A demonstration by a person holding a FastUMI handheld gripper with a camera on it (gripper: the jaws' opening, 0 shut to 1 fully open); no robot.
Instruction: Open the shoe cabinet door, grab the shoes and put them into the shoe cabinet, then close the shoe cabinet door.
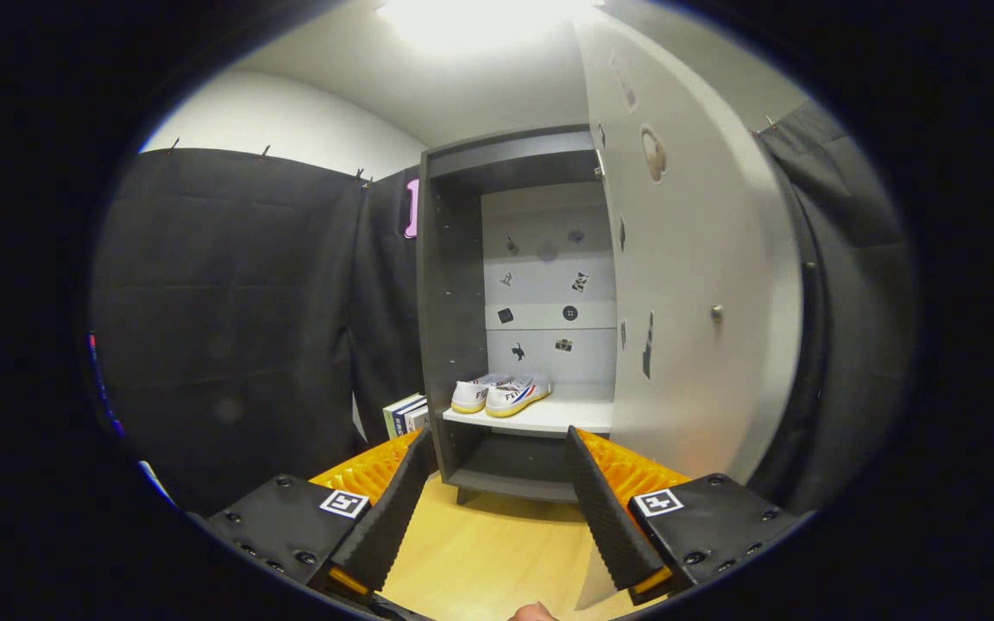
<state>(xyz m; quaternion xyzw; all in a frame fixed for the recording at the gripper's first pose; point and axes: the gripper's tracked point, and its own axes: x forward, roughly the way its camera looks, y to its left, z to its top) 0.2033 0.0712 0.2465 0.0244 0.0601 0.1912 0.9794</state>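
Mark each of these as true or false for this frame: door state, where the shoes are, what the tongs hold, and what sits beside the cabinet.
1. The shoe cabinet door is shut. False: it stands swung open.
2. The shoes sit on a shelf inside the shoe cabinet. True.
3. The tongs grip one shoe. False: they are open and hold nothing, short of the cabinet.
4. Books stand beside the cabinet, by the booth's wall. True.
5. The shelf holds one shoe. False: two lie side by side.

Shoes (501, 394) in the shoe cabinet (454, 285) carry side lettering starting "F", rest too small; square coded markers on both gripper (497, 483) fingers (386, 504), not readable text
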